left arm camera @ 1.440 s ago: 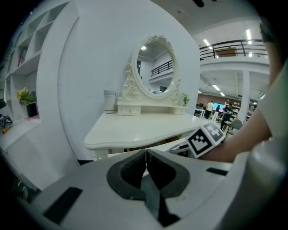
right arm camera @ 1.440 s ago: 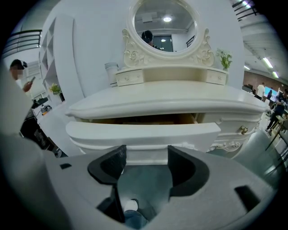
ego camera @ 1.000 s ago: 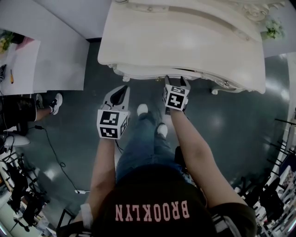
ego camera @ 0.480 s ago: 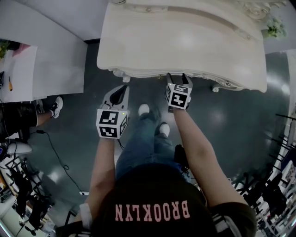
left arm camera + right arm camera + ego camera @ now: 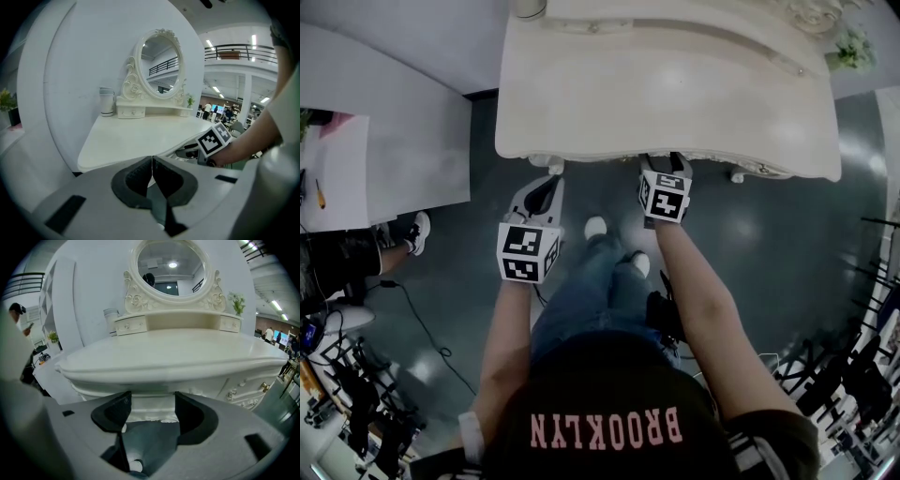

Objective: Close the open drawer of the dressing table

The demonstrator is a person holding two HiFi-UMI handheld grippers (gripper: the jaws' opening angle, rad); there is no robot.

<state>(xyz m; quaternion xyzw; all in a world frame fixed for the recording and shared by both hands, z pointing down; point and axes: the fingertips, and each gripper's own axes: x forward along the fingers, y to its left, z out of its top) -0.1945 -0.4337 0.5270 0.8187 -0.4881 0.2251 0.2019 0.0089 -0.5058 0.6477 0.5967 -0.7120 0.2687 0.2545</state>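
1. Your right claw [image 5: 153,405] is released. Its jaws stand apart, and the front of the drawer [image 5: 151,412] shows in the gap between them, with neither pad closed on it. Whether the tips press against that front cannot be told.
2. The drawer sits tucked under the front edge of the cream surface [image 5: 675,94], a little right of the middle of that edge. In the head view the overhang hides it, and only the tips of your right claw reach in beneath the edge.
3. Your left claw [image 5: 152,171] is clenched, with its pads pressed together and nothing between them. It hangs over the dark floor [image 5: 769,244] just off the front-left corner of the surface, apart from it and pointing towards it.
4. The left gripper view catches the marker cube [image 5: 214,139] of your right claw under the front edge, with your forearm behind it.
5. An oval mirror [image 5: 171,263] in a carved frame stands upright at the middle of the back edge.
6. A white cup [image 5: 110,317] stands by the back-left corner, just beside the mirror's base. A small green plant [image 5: 236,301] stands towards the back-right corner.
7. Below the right end of the front edge are carved side drawers [image 5: 243,392] with metal handles, all flush.
8. Your white shoes [image 5: 595,227] stand on the floor between the two claws, near the front edge.
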